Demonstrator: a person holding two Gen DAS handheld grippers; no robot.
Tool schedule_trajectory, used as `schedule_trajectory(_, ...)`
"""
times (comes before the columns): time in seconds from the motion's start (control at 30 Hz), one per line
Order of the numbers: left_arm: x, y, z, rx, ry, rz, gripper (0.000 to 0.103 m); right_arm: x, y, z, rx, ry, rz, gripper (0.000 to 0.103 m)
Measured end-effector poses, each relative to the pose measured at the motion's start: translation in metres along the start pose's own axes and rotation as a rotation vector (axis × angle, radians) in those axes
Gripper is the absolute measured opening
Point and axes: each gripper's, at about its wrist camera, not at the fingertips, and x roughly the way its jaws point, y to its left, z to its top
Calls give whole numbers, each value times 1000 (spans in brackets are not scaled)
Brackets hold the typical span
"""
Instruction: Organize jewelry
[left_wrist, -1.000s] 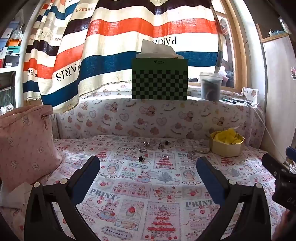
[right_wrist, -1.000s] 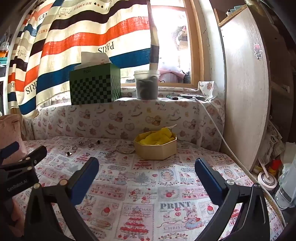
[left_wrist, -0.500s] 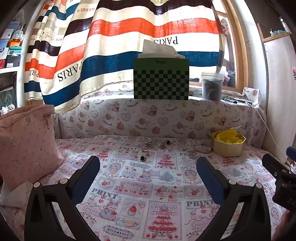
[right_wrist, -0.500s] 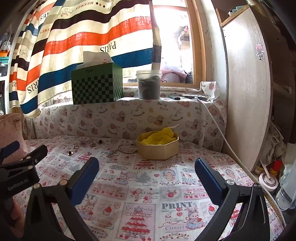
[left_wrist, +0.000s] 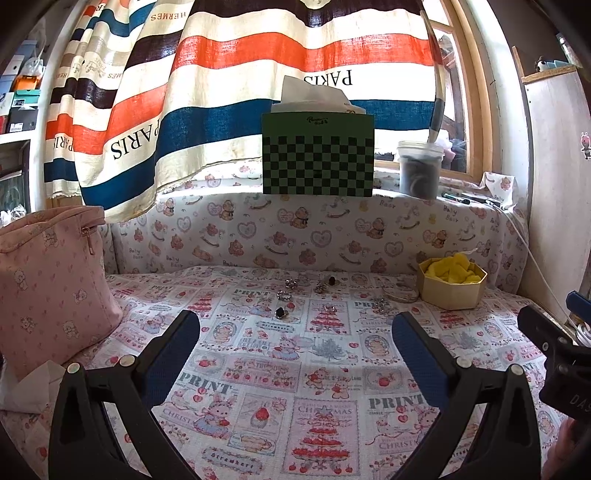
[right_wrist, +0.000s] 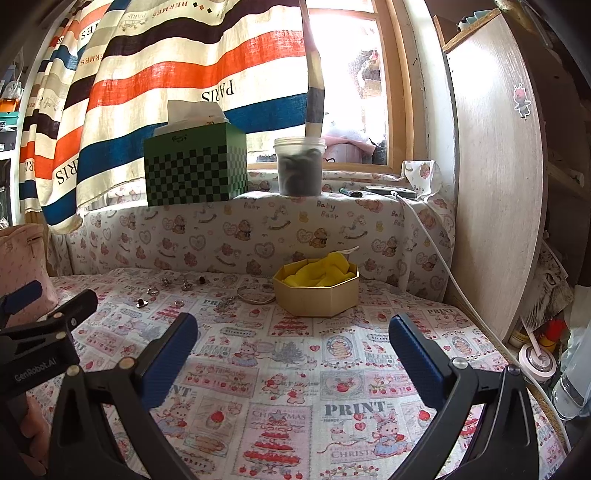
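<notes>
Printed cotton with Christmas trees and bunnies is spread over the whole worktop (left_wrist: 280, 373), and the jewelry's all scattered on it. An octagonal cream box (left_wrist: 451, 288) stuffed with yellow cloth (left_wrist: 452, 266) is used as the landmark, sitting at the back right against the bear-print wall covering.

Just beside the box, on its left, a thin bangle (left_wrist: 400, 293) is laid flat, close to the box wall, though contact can't be made out. A small sparkly piece (left_wrist: 379, 305) is seen near the bangle. Farther left of the box a loose cluster of rings (left_wrist: 283, 294) is found, including a dark-stoned ring (left_wrist: 280, 312) and another dark-topped one (left_wrist: 331, 280) nearer the back. Details of the small pieces can't be made out.

The left tool (left_wrist: 295, 325) is held spread wide above the cloth, nothing between its blue pads (left_wrist: 177, 339), well short of the rings. The right tool (right_wrist: 291, 332) is spread the same way, nothing gripped, held in front of the box.

A pink bag (left_wrist: 48, 280) is propped far left of the box. A green checkered tissue box (left_wrist: 317, 158) and a plastic tub (left_wrist: 420, 170) are parked on the ledge behind it.
</notes>
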Motion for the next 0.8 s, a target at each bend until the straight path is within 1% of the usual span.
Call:
schedule_trajectory(0.2, 2, 1, 0, -9, 11, -4, 103, -1, -1, 0, 6, -9, -5, 103)
schedule_trajectory(0.33, 0, 0, -1, -3, 0, 7, 103, 1, -2, 0, 4, 2, 1, 103)
schedule_trajectory(0.5, -2, 0, -1, 3, -11, 8, 103, -1, -2, 0, 3, -10, 7, 103)
schedule_trajectory(0.8, 1, 1, -1, 0, 6, 0, 103, -3, -1, 1, 6, -11, 1, 103)
